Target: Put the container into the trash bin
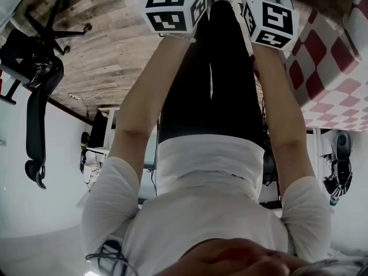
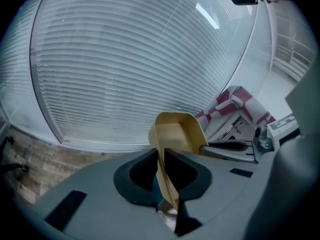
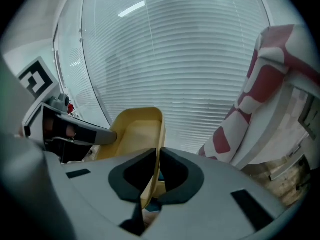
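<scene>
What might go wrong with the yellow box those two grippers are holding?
The left gripper and right gripper each pinch only a thin wall of the box, so it might bend or slip. No trash bin shows in any view, so the drop may miss.

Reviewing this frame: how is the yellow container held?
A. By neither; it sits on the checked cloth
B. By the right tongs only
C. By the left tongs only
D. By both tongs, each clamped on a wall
D: the left gripper view shows the left tongs pinching one wall of the container, and the right gripper view shows the right tongs pinching another wall.
</scene>
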